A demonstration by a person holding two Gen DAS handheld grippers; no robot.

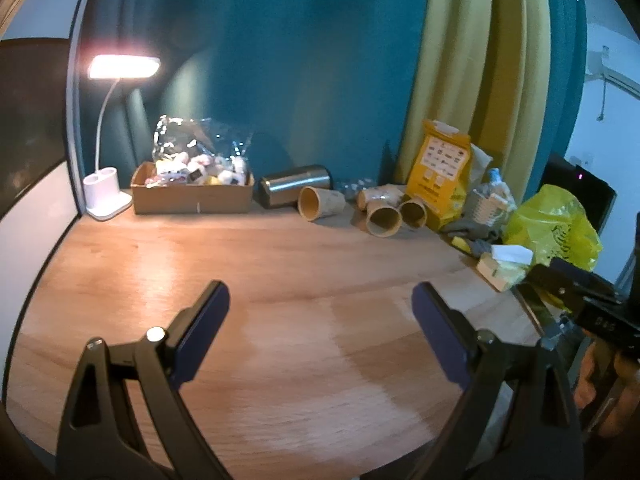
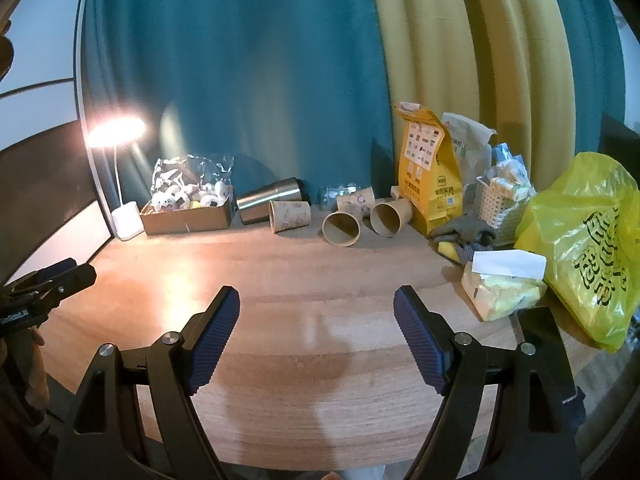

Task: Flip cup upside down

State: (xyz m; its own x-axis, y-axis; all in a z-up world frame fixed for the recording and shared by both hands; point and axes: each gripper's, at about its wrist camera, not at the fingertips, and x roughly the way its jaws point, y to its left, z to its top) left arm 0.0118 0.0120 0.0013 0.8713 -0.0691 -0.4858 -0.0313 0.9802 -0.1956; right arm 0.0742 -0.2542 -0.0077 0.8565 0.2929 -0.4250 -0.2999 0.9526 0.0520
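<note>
Wide wooden table point(image 2: 280, 288) beneath both tools, bare at the near side. Left gripper point(image 1: 320, 300) and right gripper point(image 2: 316, 304) each held low over the near edge, fingers spread wide apart, nothing between them. Farther back, by the teal curtain point(image 2: 240, 80), four paper cups point(image 2: 341, 229) lying on their sides between a steel tumbler point(image 2: 267, 198) and a yellow bag point(image 2: 430, 168).

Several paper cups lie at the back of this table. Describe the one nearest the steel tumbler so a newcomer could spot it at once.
Start at the lit desk lamp on the left and move right past the cardboard box to the steel tumbler on its side. The paper cup lies directly in front of it, mouth facing left. The other cups lie farther right, mouths toward the camera.
</note>
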